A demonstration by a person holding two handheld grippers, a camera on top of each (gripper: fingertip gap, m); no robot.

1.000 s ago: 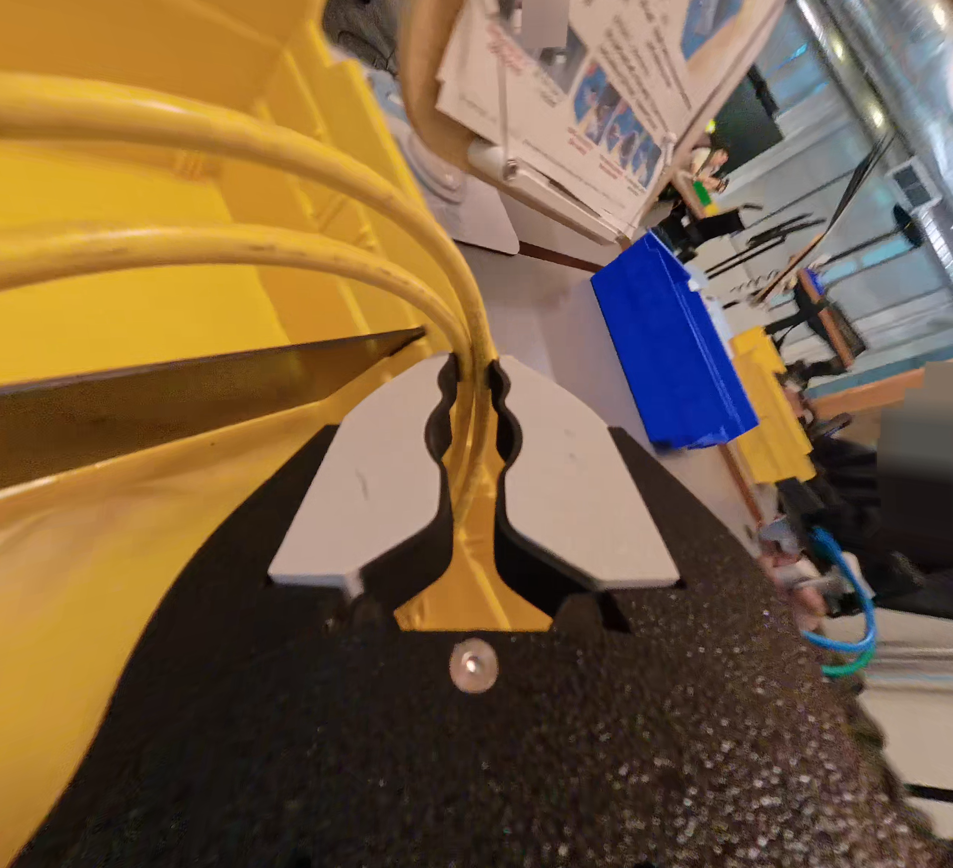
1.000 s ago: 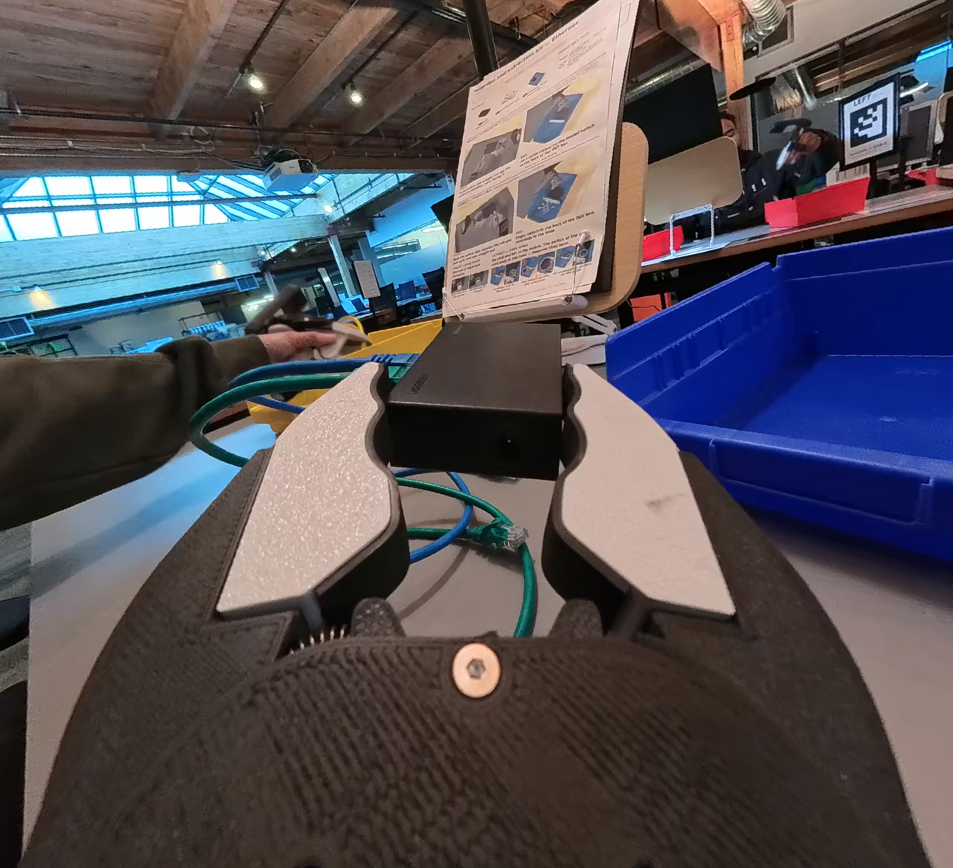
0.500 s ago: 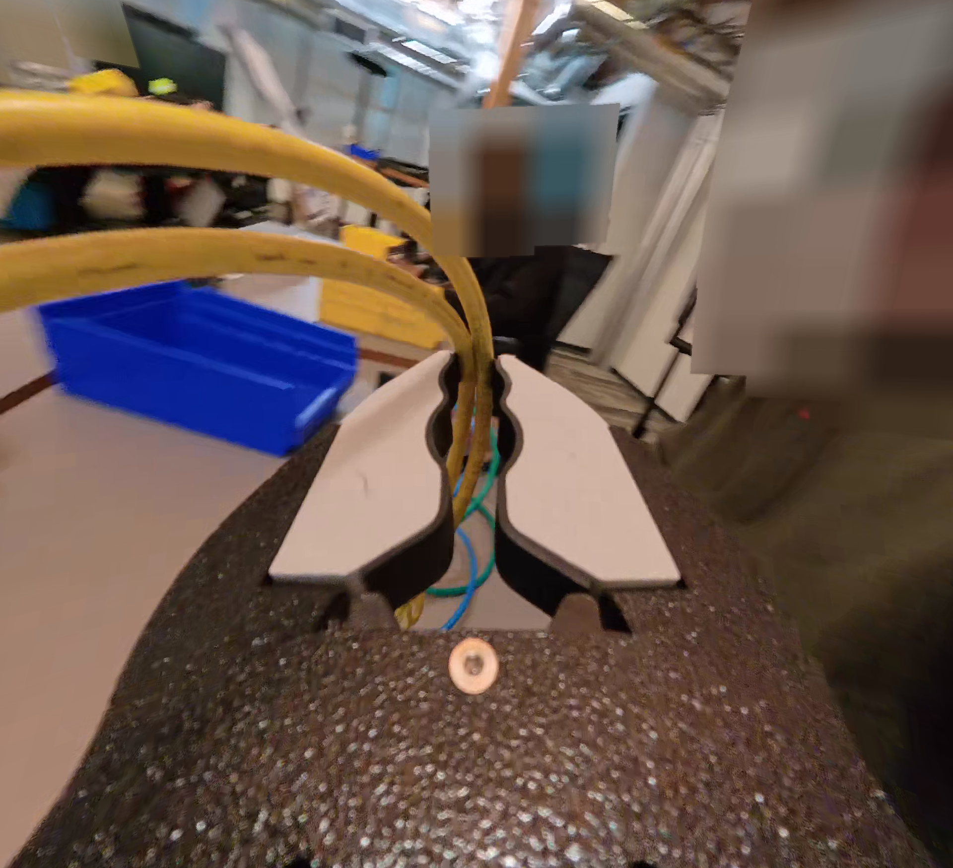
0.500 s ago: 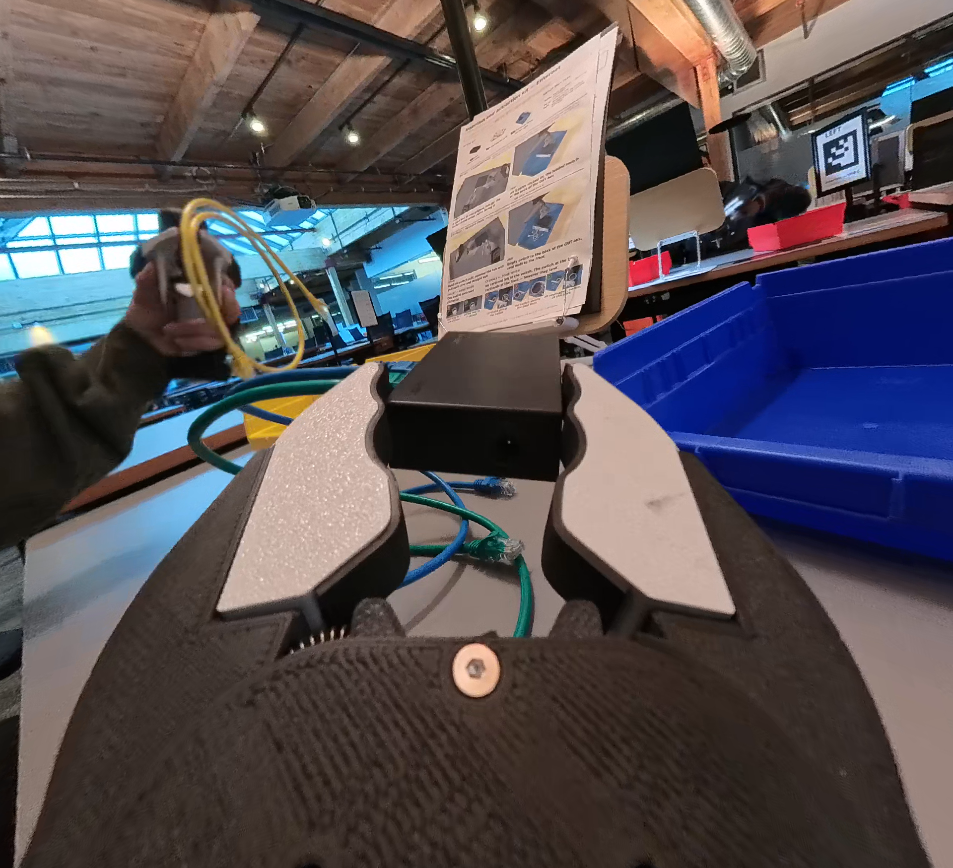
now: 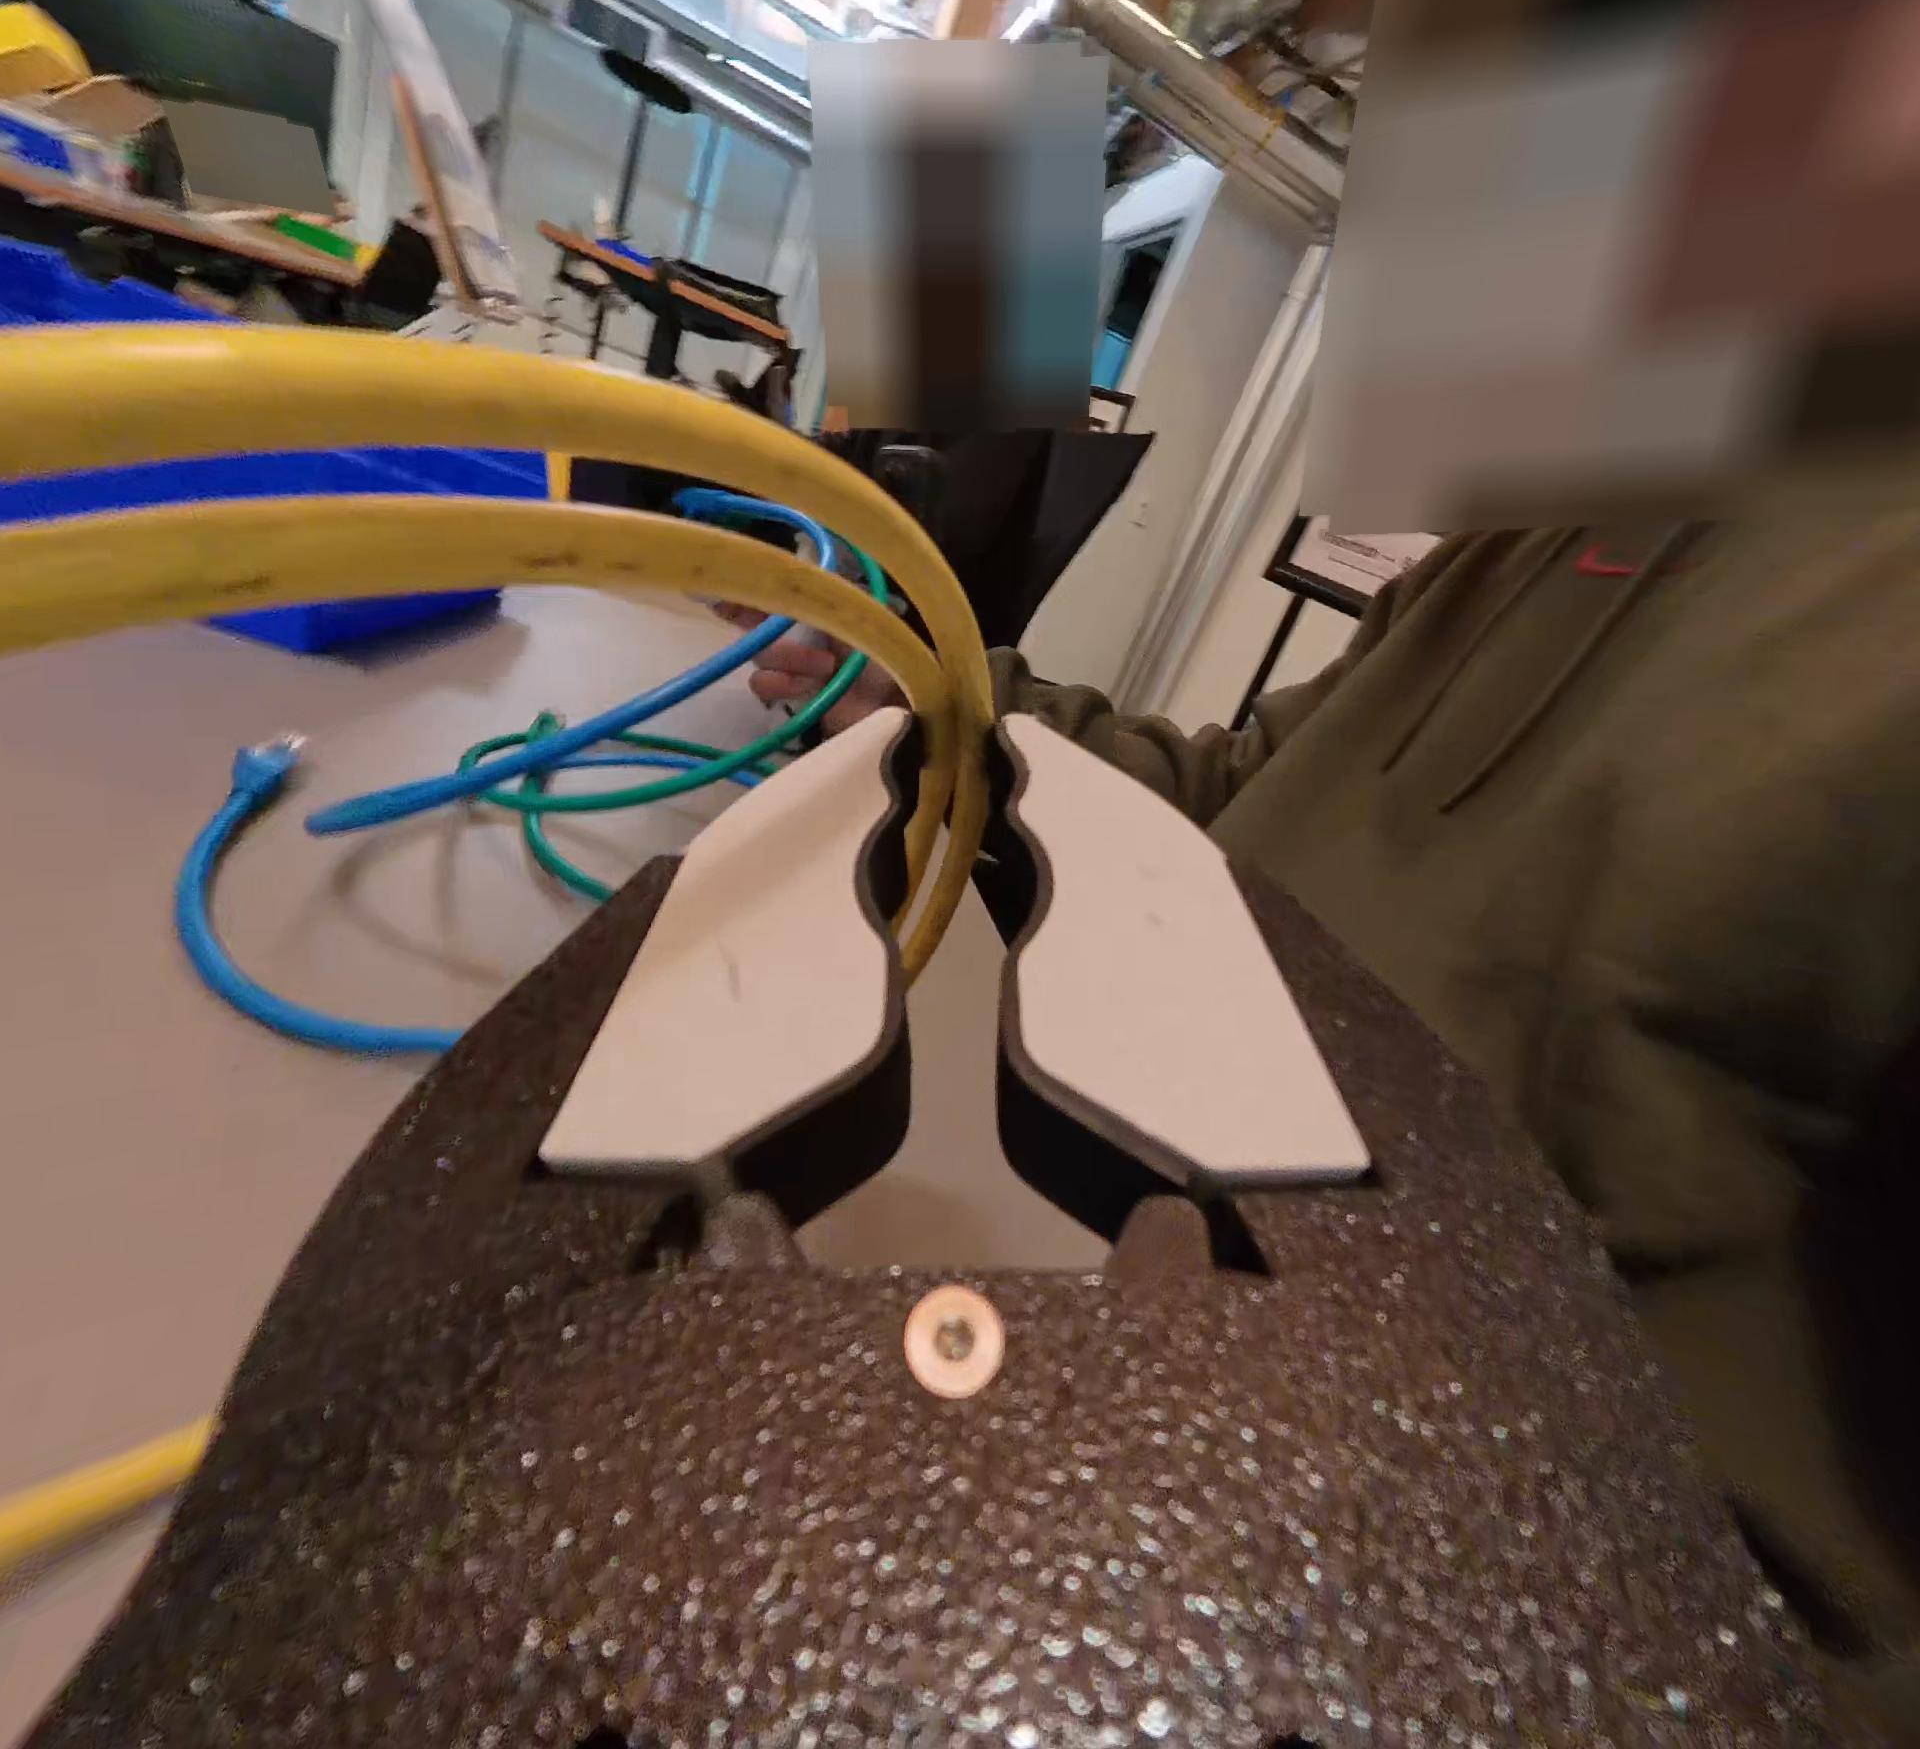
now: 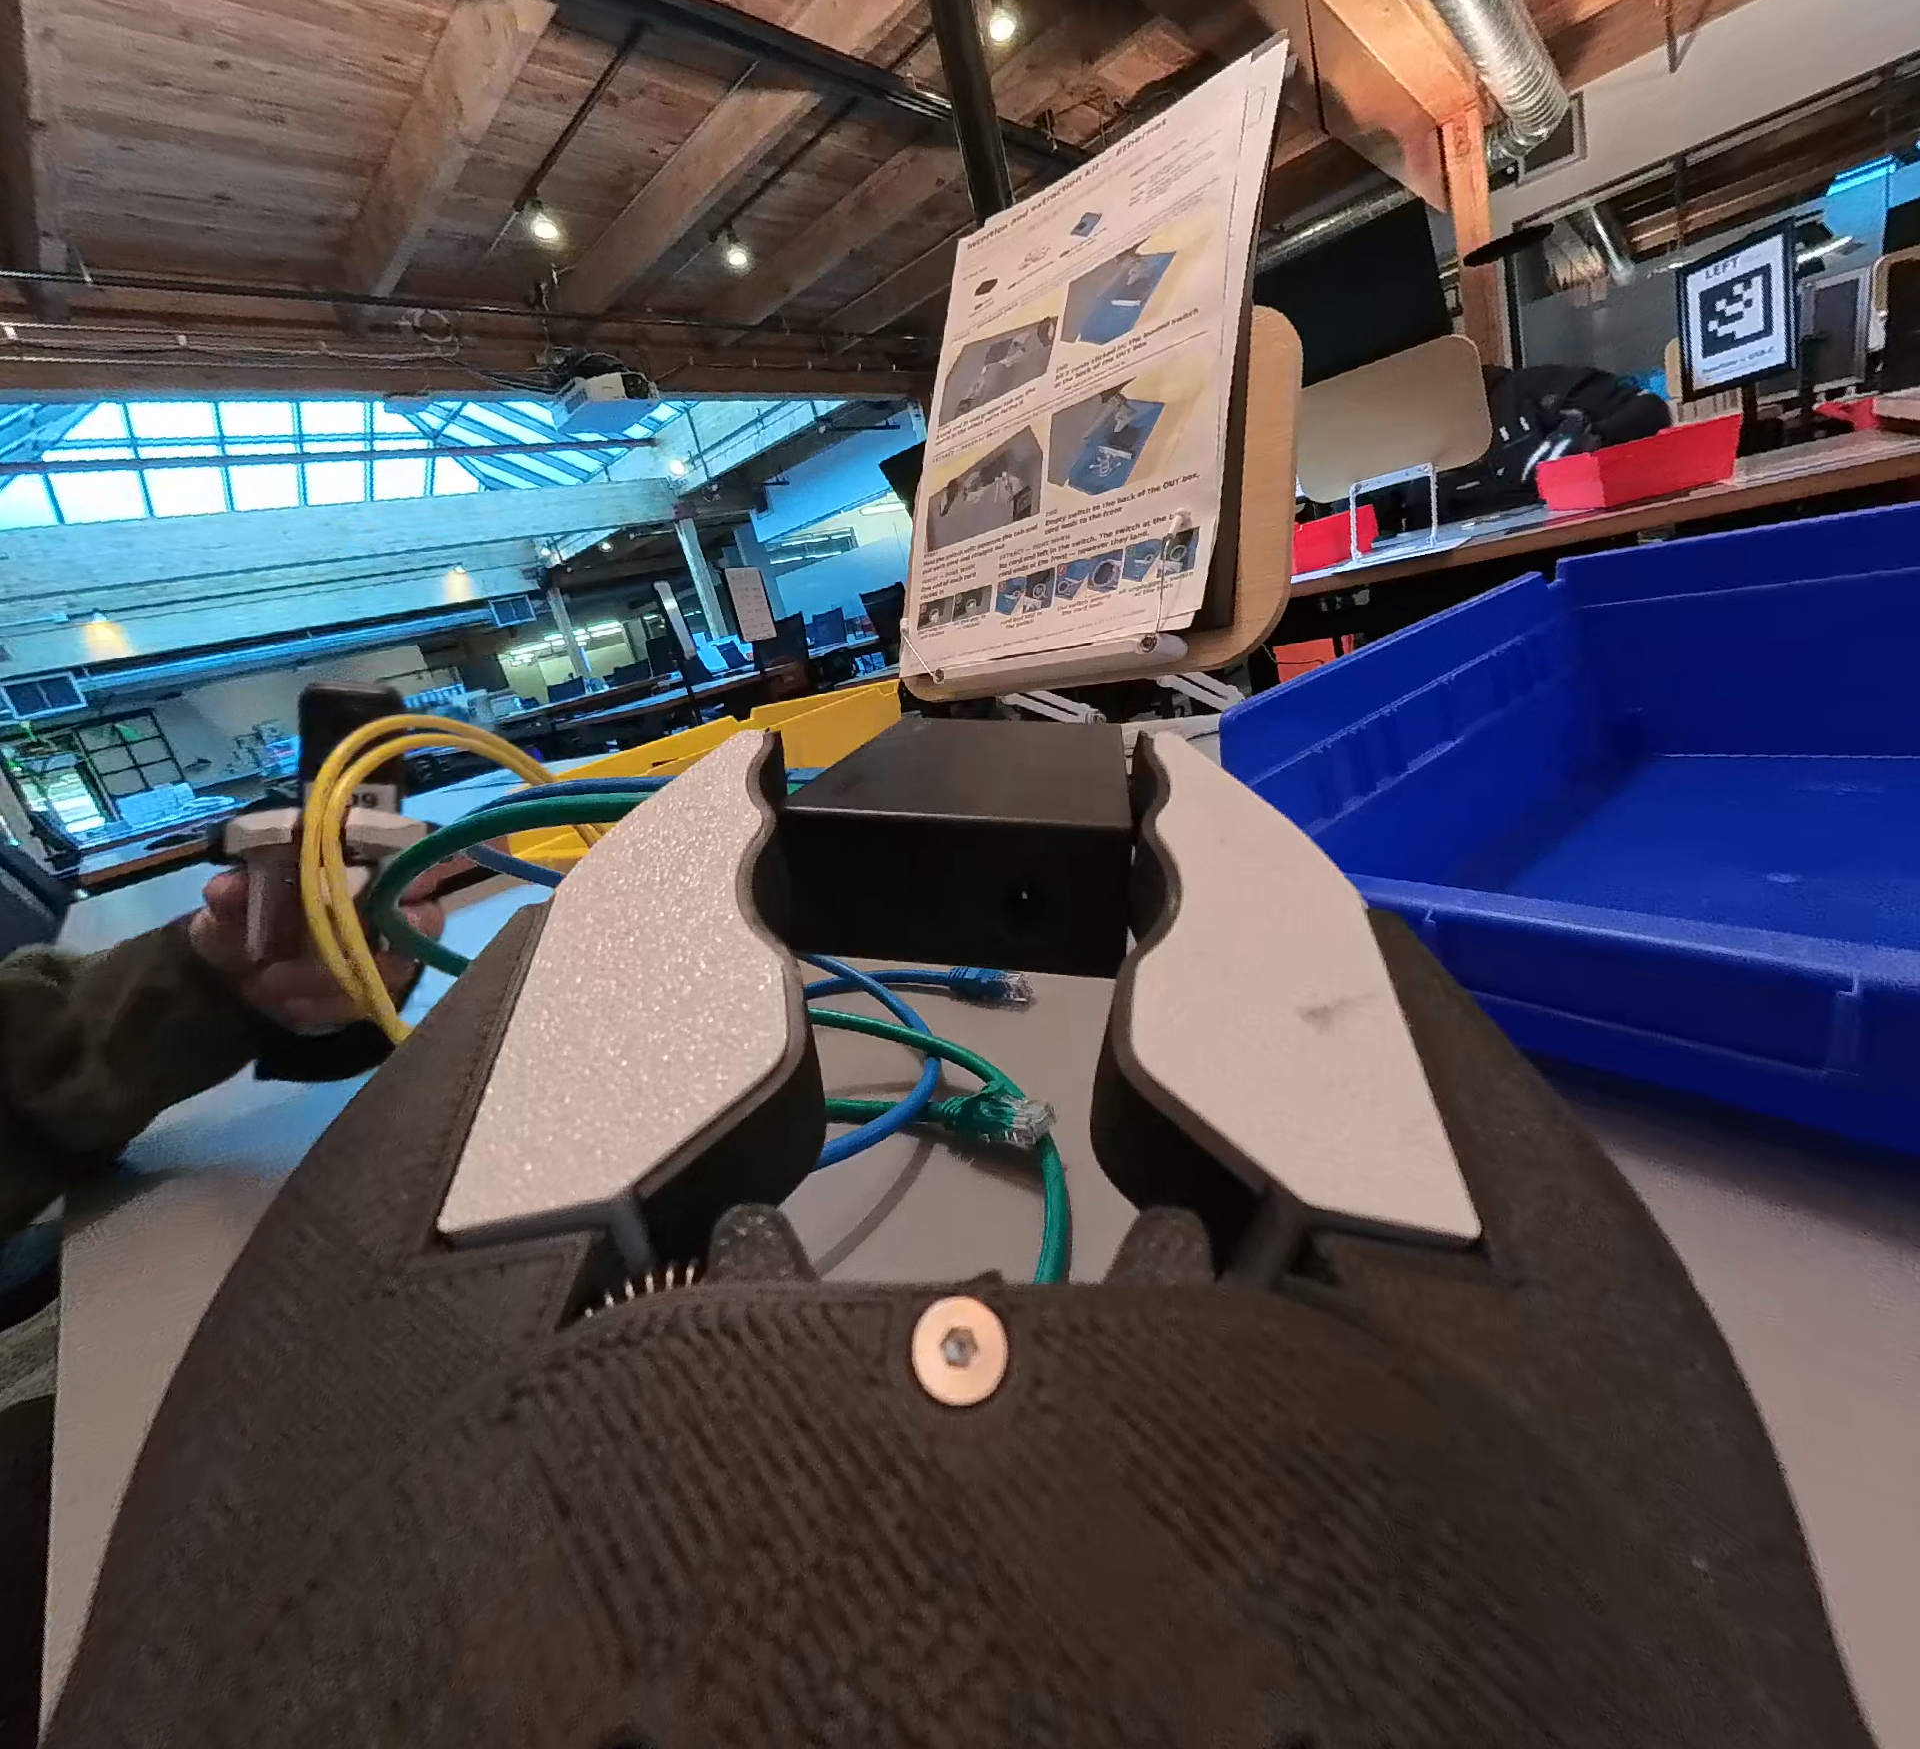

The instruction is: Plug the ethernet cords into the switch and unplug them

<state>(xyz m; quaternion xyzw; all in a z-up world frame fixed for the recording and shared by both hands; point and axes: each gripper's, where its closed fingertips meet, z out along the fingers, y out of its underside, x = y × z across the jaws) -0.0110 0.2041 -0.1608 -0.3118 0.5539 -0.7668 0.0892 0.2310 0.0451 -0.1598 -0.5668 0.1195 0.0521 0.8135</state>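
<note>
My left gripper (image 5: 951, 743) is shut on a looped yellow ethernet cord (image 5: 436, 411), held above the table; it also shows at the left of the right wrist view (image 6: 312, 852) with the yellow cord (image 6: 332, 826). My right gripper (image 6: 956, 754) is shut on the black switch (image 6: 956, 852), held level just above the table. A blue cord (image 5: 270, 951) and a green cord (image 5: 582, 790) lie tangled on the grey table; their free plugs show under the switch, blue (image 6: 982, 982) and green (image 6: 1003, 1117).
An open blue bin (image 6: 1621, 826) stands right of the switch. A yellow bin (image 6: 810, 728) and an instruction sheet on a wooden stand (image 6: 1091, 432) are behind it. A person in an olive sleeve (image 5: 1558, 868) is close on the right of the left view.
My left gripper has lifted the yellow cord out of the yellow bin, swung it round over the table, and lowered it near the other cords. The right gripper and switch have barely moved.
</note>
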